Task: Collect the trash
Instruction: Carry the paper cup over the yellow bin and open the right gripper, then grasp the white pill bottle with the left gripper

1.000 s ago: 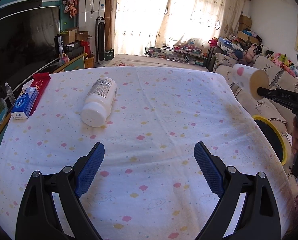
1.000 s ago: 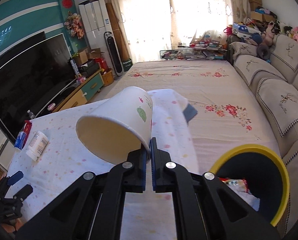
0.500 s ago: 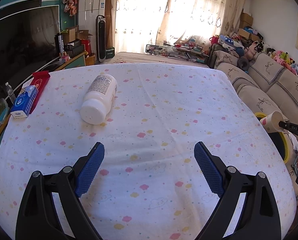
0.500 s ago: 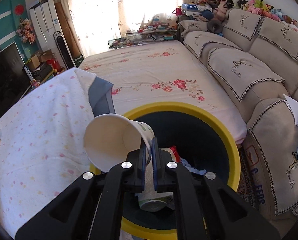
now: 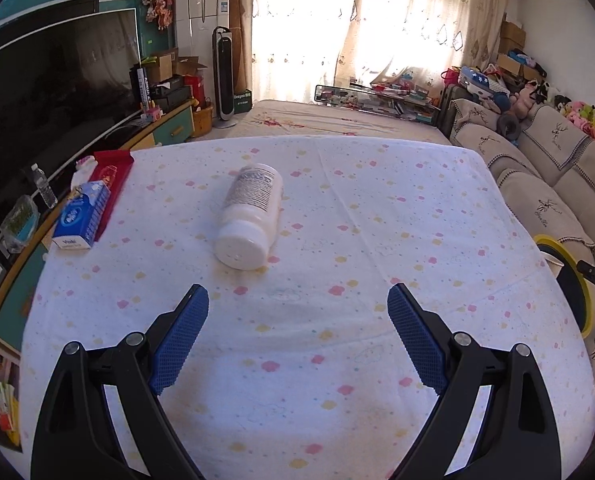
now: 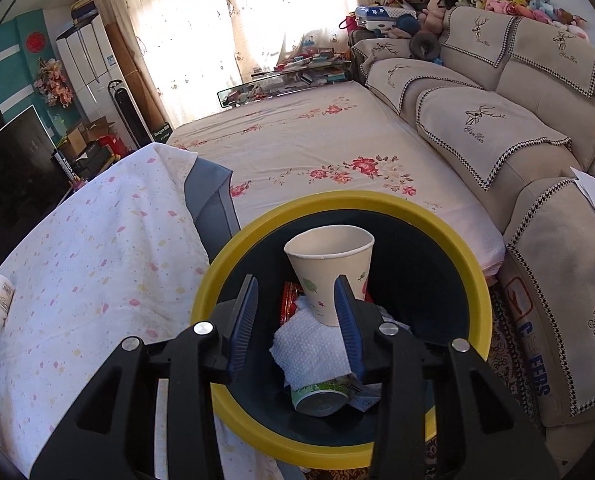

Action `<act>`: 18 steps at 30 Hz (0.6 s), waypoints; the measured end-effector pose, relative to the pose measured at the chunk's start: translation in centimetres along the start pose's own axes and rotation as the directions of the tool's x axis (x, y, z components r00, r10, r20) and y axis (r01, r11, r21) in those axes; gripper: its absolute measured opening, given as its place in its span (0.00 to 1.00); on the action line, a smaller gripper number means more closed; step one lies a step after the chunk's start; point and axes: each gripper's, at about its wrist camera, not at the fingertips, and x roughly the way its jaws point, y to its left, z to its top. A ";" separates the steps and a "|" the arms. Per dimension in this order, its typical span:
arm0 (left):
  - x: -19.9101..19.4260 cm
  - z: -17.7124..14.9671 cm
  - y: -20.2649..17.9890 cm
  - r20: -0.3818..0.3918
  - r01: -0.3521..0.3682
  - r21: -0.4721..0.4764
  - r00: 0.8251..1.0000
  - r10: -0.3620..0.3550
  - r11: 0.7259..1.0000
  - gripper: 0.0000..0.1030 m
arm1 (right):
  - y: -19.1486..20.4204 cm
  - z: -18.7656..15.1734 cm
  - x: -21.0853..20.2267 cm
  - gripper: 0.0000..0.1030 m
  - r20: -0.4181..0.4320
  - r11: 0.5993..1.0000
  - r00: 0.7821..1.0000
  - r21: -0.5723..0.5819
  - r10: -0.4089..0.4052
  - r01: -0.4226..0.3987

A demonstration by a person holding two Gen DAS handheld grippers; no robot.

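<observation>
I can read only a few things. On the tissue pack (image 5: 82,216) at the left edge of the counter, the near end face carries a short word that looks like "Vinda", too small to be sure. The white bottle (image 5: 251,216) lying mid-counter has a label of fine print I cannot make out. Far left, a dark box (image 5: 143,85) by the TV shows upright white letters, roughly "ASRUA". From my right camera, the sofa covers (image 6: 482,120) bear a script signature under a deer emblem, unreadable, and the near armrest cover (image 6: 531,354) shows blue letters ending "EEPS".
</observation>
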 end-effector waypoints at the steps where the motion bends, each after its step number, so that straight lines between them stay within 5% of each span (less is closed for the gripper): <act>1: 0.2 0.5 0.4 -0.005 -0.017 0.006 1.000 0.017 1.000 0.87 | 0.1 0.0 -0.1 0.37 0.002 1.000 1.000 -0.001 0.005 -0.005; 18: 10.2 6.8 2.7 -0.176 -0.068 0.006 0.982 0.068 0.998 0.82 | 0.7 -0.1 -0.5 0.39 0.000 0.999 0.999 0.001 0.048 -0.048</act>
